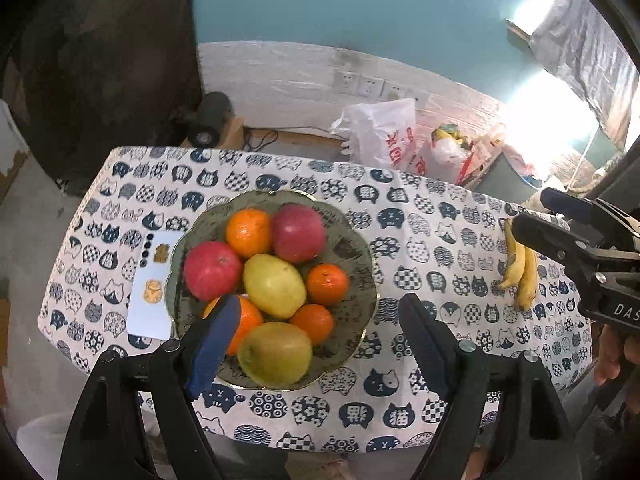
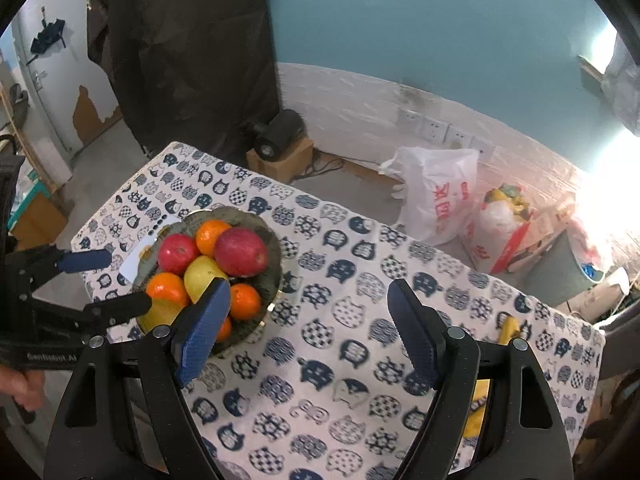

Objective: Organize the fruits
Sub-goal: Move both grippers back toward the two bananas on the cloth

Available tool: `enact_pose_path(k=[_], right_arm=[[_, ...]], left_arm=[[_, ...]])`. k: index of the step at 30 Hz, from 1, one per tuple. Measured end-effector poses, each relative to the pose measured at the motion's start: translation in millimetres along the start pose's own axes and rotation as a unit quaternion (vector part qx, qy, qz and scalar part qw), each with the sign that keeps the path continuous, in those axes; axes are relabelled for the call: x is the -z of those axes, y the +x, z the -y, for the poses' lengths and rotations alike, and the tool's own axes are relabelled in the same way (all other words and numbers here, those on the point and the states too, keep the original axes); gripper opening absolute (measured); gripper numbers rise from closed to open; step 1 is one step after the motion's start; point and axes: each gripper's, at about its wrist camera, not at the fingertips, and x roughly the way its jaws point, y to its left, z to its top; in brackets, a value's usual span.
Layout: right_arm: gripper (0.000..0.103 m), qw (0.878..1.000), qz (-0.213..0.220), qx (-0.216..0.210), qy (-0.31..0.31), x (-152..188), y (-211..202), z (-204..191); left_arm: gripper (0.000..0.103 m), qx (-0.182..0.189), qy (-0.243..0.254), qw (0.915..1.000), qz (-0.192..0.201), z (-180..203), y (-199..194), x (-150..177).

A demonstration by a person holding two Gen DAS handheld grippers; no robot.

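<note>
On the cat-print tablecloth (image 1: 420, 208), fruit-filled bowl (image 1: 352, 248), bananas (image 1: 520, 272) apart.

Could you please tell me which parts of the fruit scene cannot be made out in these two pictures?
- Bananas: right wrist view, mostly hidden behind the right gripper's finger; count unclear there.
- Orange at the bowl's near left: left wrist view, partly covered by the left gripper's blue pad.
- Card beside the bowl: print too small.
- Bowl bottom: hidden under fruit.
</note>
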Motion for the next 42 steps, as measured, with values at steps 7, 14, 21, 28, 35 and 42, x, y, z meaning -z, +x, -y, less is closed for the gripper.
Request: enact_pose_path(k=[7,14,21,28,35,42], right_arm=[[0.08,0.999,0.003,0.021,0.027,19.7,-21.2,37.4],[0.08,0.997,0.008,0.042,0.061,40.2,-40.2,79.1],[0.08,0.992,0.007,0.069,0.103,63.1,-55.2,126.7],[0.08,0.987,0.013,0.089,0.137,83.7,-71.9,164.4],[0.08,0.981,-0.004,0.108,0.163,106.6,-72.4,197.4],[0.08,0.974,-0.043,0.118,0.186,127.3,-43.4,224.5]], left_arm=[[0.082,0.013,0.034,0.9993,0.001,40.2,-0.9,-6.1],[0.082,0.028,0.073,0.9969,0.002,85.8,3.8,-9.9],[0.082,0.036,0.107,0.9936,0.006,131.0,10.1,-17.7],[0.082,0.054,0.141,0.9885,0.005,173.9,14.2,-21.5],[0.082,0.06,0.173,0.9831,-0.003,206.7,30.0,-21.9],[0.082,0.071,0.183,0.9802,-0.025,225.6,65.2,-27.0]])
